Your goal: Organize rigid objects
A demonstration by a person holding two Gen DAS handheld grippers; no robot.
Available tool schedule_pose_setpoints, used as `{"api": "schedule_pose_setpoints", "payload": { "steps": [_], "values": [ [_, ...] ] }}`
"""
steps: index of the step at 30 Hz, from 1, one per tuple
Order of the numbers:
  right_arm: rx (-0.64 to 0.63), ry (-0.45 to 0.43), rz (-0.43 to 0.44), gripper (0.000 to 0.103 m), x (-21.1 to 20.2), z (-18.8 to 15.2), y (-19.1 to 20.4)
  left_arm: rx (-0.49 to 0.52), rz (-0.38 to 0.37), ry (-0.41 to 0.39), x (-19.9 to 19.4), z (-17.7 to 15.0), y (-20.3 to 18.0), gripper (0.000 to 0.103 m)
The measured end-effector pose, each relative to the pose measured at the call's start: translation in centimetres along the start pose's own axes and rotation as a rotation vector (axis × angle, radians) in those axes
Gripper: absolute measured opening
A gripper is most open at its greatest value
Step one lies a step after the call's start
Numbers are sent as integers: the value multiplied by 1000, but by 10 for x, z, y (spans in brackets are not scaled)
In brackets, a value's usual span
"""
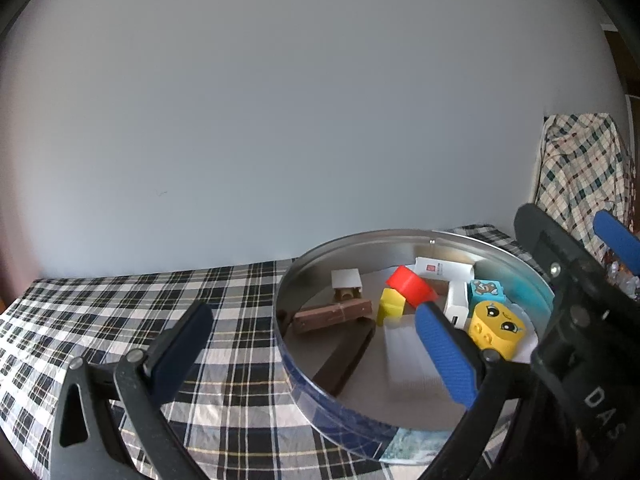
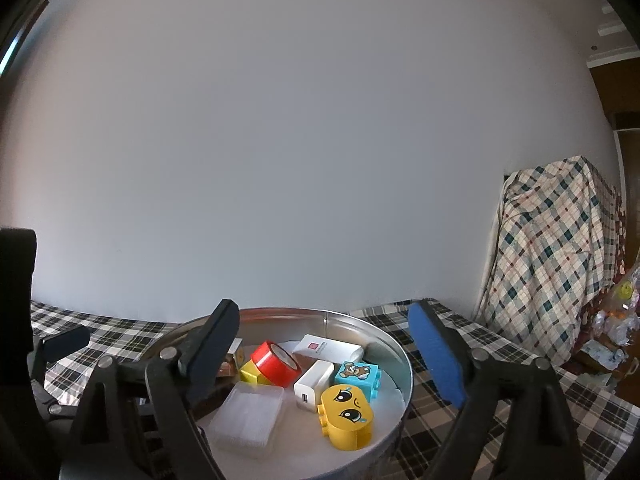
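Note:
A round tin [image 1: 400,235] [image 2: 362,322], silver inside and blue outside, stands on the plaid cloth. In it lie a red tape roll [image 2: 276,364], a small yellow block [image 1: 391,306], a brown bar [image 1: 332,316], a white charger [image 2: 314,384], a blue bear cube [image 2: 358,376], a yellow face block [image 2: 348,416], a clear plastic box [image 2: 248,416] and a white carton [image 2: 328,350]. My left gripper [image 1: 312,350] is open and straddles the tin's near left wall. Nothing sits between the pads of my right gripper [image 2: 324,350], which hangs open above the tin.
A black-and-white plaid tablecloth [image 1: 120,312] covers the table up to a plain white wall. At the right, a checked cloth [image 2: 560,260] drapes over furniture, with plastic bags [image 2: 616,328] beside it. A printed card [image 1: 416,446] pokes out under the tin's front.

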State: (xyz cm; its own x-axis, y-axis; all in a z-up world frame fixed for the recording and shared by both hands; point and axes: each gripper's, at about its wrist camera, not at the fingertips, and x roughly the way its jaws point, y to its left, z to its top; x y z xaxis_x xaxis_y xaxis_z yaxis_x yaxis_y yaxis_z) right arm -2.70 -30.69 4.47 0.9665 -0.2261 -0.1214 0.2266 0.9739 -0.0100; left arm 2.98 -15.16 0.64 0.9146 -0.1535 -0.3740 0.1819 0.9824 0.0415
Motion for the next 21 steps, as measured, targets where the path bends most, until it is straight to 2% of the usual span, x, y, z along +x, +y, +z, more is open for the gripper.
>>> {"api": "schedule_pose_setpoints", "payload": {
  "steps": [5, 12, 18, 21],
  "values": [
    [-3, -31, 8, 92, -18, -1, 1, -14, 7, -8, -9, -3, 3, 103],
    [-2, -126, -23, 98, -45, 0, -1, 9, 7, -21, -19, -6, -1, 103],
    [-2, -151, -38, 101, -53, 1, -3, 8, 55, -54, -28, -7, -3, 103],
    [2, -153, -36, 102, -55, 1, -4, -1, 57, -58, -29, -7, -1, 103]
  ]
}}
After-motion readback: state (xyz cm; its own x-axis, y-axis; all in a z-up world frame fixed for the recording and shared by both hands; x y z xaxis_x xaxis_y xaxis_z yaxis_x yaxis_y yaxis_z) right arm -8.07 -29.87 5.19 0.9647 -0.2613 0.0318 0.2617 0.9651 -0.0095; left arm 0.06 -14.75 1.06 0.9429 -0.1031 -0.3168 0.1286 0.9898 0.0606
